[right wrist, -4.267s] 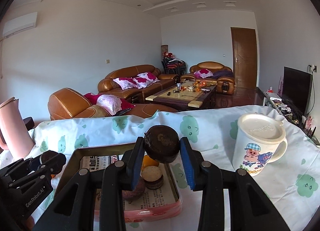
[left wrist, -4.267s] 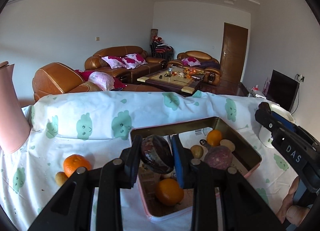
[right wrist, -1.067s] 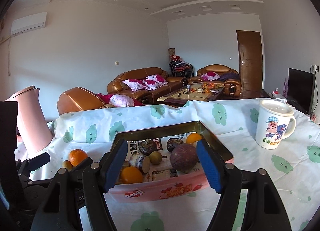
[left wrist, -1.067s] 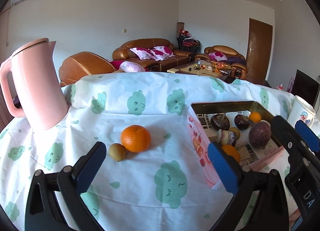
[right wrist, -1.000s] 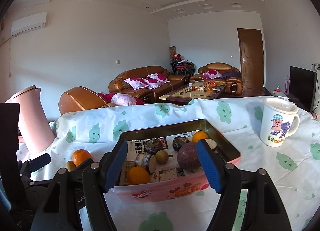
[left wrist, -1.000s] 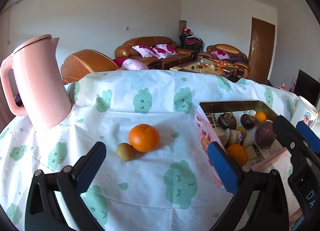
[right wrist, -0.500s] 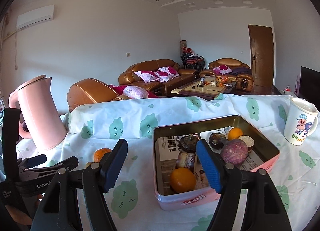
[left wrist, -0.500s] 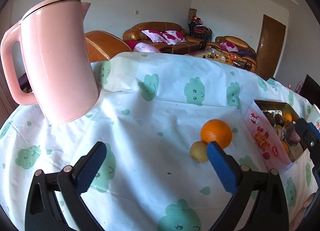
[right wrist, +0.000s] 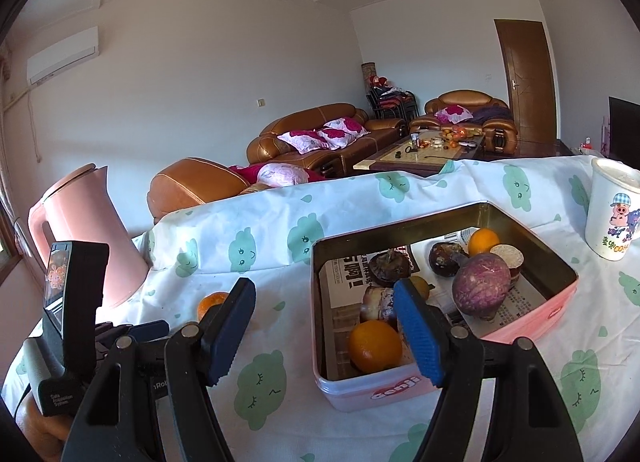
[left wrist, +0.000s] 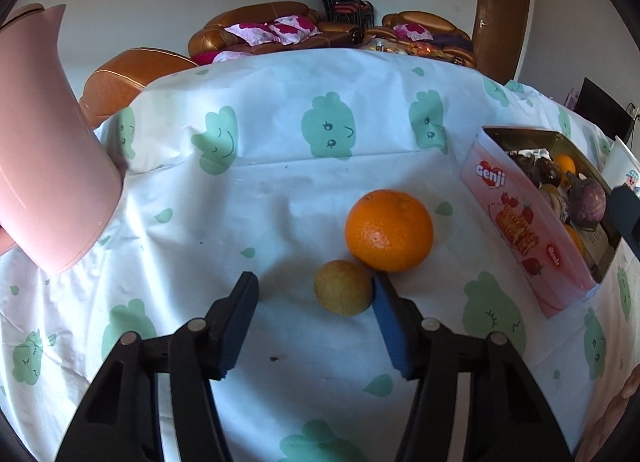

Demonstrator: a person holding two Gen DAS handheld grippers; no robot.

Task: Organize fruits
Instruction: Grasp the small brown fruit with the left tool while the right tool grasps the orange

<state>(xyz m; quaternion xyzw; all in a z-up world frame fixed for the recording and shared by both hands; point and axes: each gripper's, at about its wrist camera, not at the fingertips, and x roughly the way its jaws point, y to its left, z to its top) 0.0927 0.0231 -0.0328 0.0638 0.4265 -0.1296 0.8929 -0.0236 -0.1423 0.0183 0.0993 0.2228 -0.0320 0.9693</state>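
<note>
The left gripper [left wrist: 314, 294] is closing around a small yellow fruit [left wrist: 343, 293] on the tablecloth [left wrist: 260, 202]; its right pad touches the fruit, the left pad stands apart. A large orange [left wrist: 389, 235] lies touching the fruit, just behind it. The right gripper [right wrist: 324, 326] hangs half open, holding nothing, over the near rim of the pink tin [right wrist: 532, 318] of fruit. A pink kettle [left wrist: 44, 166] stands at the left.

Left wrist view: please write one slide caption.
Left gripper closing around small yellow fruit beside orange on tablecloth.
</note>
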